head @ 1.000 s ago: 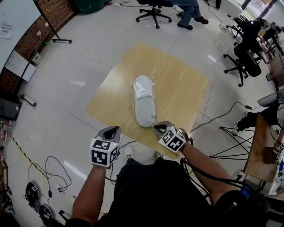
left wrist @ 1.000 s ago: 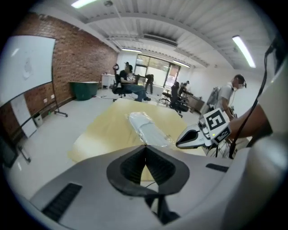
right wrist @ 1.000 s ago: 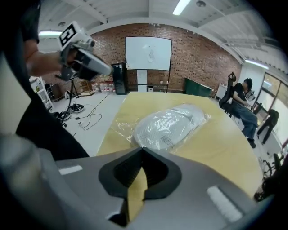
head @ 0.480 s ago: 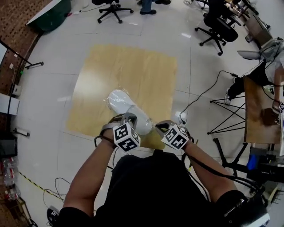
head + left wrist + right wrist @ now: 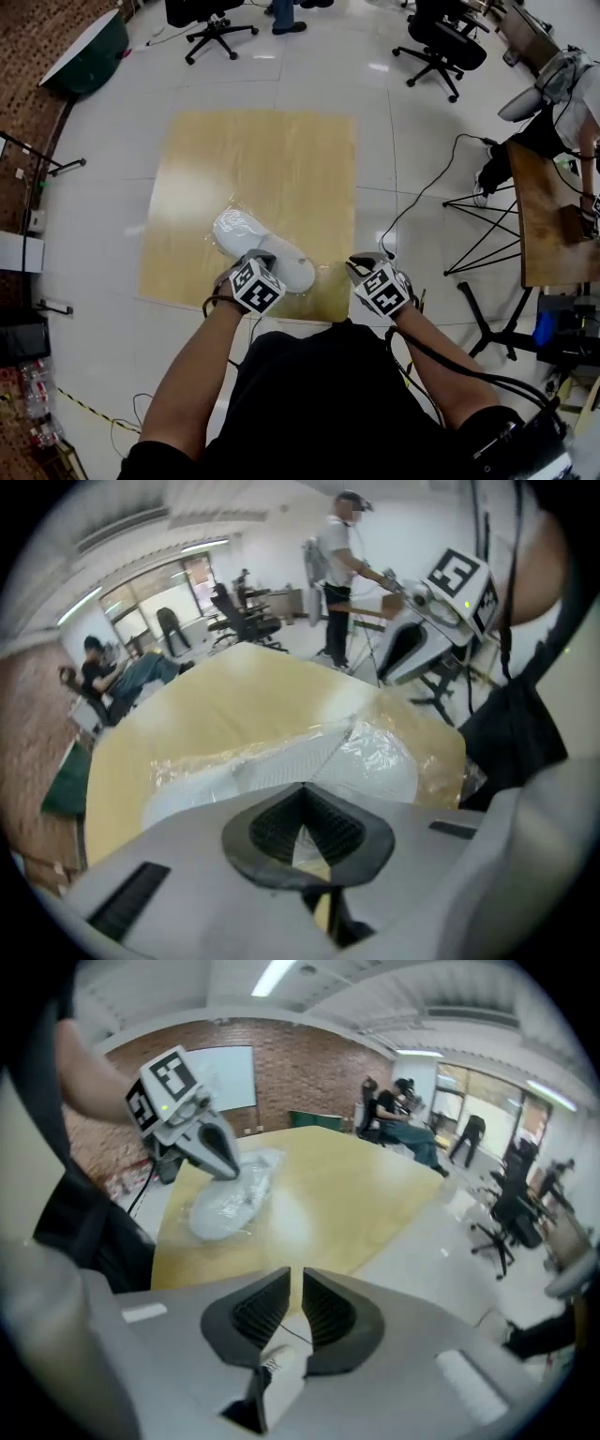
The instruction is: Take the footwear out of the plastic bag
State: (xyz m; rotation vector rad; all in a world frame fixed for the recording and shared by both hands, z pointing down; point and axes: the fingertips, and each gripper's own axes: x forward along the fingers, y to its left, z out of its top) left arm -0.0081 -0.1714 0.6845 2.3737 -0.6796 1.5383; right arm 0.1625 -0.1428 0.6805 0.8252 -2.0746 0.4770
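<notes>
At the fingertips first: left gripper (image 5: 303,789) has its jaws pressed together, and the clear film of the plastic bag (image 5: 398,752) rises in a crease straight to the tip, so I read it as a pinch on the film alone, not on the white slipper (image 5: 267,766) inside. Judged reason: hold only the wrapper, so that the footwear can slide free of it. Right gripper (image 5: 296,1277): jaws have just been opening and now stand a narrow gap apart, with nothing between them; only floor and the wooden board (image 5: 356,1185) show past them. Seen from the right gripper view, the left tool's nose sits on the end of the bag (image 5: 230,1199) nearest the person. Head view: the slipper (image 5: 258,246) is fully inside its wrapper, lying slantwise on the near part of the board (image 5: 262,159), one end close to the board's near edge. Left gripper (image 5: 257,257) is over that end; right gripper (image 5: 364,265) hangs just off the board's near right corner, apart from the bag. Judgement: extraction not yet begun; the free tool probably needs the bag mouth or the slipper next. Risk: thin film may slip or tear.
</notes>
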